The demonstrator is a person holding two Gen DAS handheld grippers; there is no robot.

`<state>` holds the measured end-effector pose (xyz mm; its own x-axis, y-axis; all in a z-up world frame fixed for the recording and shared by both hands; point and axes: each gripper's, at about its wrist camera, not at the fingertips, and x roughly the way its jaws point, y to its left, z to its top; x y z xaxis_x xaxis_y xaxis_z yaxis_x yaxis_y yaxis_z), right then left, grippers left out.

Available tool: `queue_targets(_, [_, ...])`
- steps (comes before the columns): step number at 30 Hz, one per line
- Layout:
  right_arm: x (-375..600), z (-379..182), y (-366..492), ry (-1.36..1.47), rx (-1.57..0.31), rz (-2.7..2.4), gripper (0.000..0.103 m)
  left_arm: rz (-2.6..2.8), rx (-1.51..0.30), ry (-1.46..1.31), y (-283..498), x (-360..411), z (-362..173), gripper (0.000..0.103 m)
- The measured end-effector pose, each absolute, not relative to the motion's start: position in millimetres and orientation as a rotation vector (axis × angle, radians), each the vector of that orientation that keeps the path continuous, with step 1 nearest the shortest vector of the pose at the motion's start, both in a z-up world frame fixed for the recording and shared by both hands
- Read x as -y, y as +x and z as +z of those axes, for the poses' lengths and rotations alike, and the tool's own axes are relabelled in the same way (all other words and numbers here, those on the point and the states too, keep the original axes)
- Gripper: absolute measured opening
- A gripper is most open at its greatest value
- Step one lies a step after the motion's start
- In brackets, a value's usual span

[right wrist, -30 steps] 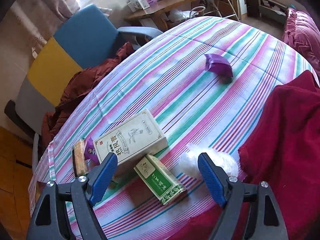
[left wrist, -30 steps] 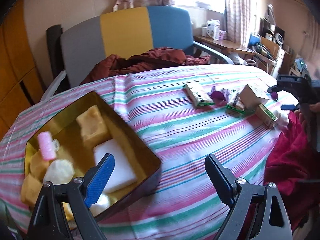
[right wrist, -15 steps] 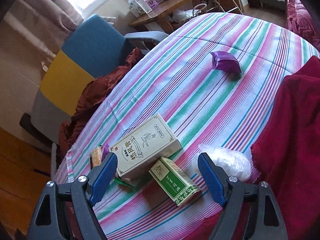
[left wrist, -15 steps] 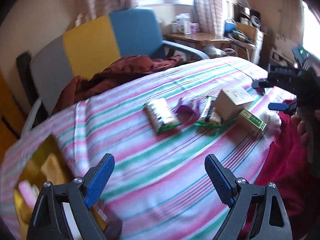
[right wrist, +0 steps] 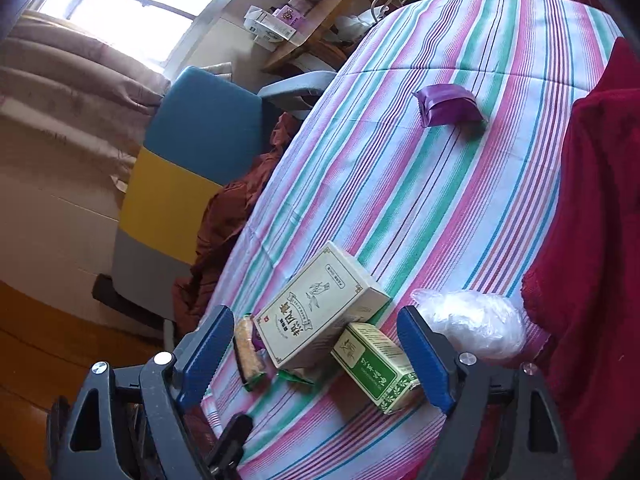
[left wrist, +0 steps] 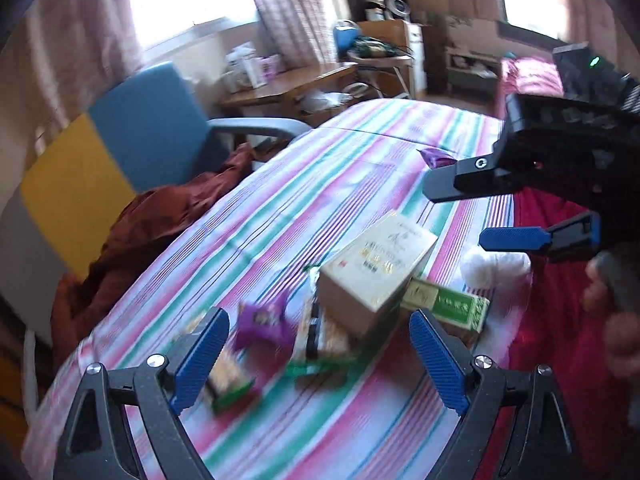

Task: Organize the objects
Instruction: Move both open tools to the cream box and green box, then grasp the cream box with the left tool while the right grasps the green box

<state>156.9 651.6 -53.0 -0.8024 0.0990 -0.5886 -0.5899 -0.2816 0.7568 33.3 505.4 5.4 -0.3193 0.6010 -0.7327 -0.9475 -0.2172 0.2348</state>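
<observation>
Both claws, left claw (left wrist: 316,354) and right claw (right wrist: 318,354), gaped wide and empty, the right opening, over a light, stiff cream box (right wrist: 320,310), best gripped across its narrow sides.

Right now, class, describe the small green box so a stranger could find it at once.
On the striped tablecloth, find the cluster near the red cloth. The small green box lies against the bigger cream box, beside a white plastic bundle; it alone is green with leaf print.

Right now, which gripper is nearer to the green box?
Right. The right gripper has the green box low between its opening jaws, untouched. The left gripper is back from it, over the snack packets.
</observation>
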Motion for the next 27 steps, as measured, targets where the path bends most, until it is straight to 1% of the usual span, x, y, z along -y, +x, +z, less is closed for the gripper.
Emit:
queue_targets(4, [-652.6, -53.2, 159.9, -0.577, -1.563, 2.14, 0.086, 1.708, -0.871, -0.591, 29.3, -534.0, -5.0, 0.093])
queue_targets(6, [-653.8, -53.2, 163.9, -0.54, -1.582, 2.142, 0.086, 1.685, -0.887, -0.571, 29.3, -543.7, -8.3, 0.097])
queue_targets(7, [-655.0, -53.6, 165.4, -0.526, -1.588, 2.14, 0.086, 1.672, -0.897, -0.556, 30.1, -549.0, -10.6, 0.098])
queue_targets(12, [-658.6, -56.6, 167.8, -0.514, -1.609, 2.122, 0.087, 1.615, -0.92, -0.553, 35.5, -569.9, -22.5, 0.098])
queue_targets(13, [-658.8, -56.6, 168.0, -0.511, -1.606, 2.123, 0.087, 1.609, -0.916, -0.567, 35.0, -571.3, -24.9, 0.096])
queue_targets(14, [-658.7, -56.7, 167.9, -0.511, -1.603, 2.121, 0.088, 1.596, -0.908, -0.592, 31.9, -573.6, -28.7, 0.085])
queue_targets(15, [-659.0, -57.0, 166.9, -0.516, -1.6, 2.119, 0.088, 1.57, -0.899, -0.642, 29.7, -574.8, -32.2, 0.068])
queue_targets(17, [-658.4, -56.8, 166.0, -0.52, -1.594, 2.117, 0.088, 1.549, -0.857, -0.709, 25.8, -570.0, -34.8, 0.055])
queue_targets(20, [-659.3, -56.9, 166.1, -0.521, -1.579, 2.109, 0.088, 1.571, -0.781, -0.731, 23.6, -548.4, -27.7, 0.053])
queue_targets(25, [-660.4, -57.3, 164.6, -0.522, -1.565, 2.103, 0.088, 1.694, -0.609, -0.798, 18.0, -483.5, -5.7, 0.052])
queue_targets(27, [-661.1, -58.2, 164.3, -0.533, -1.561, 2.101, 0.088, 1.736, -0.574, -0.825, 18.4, -458.9, -4.6, 0.052])
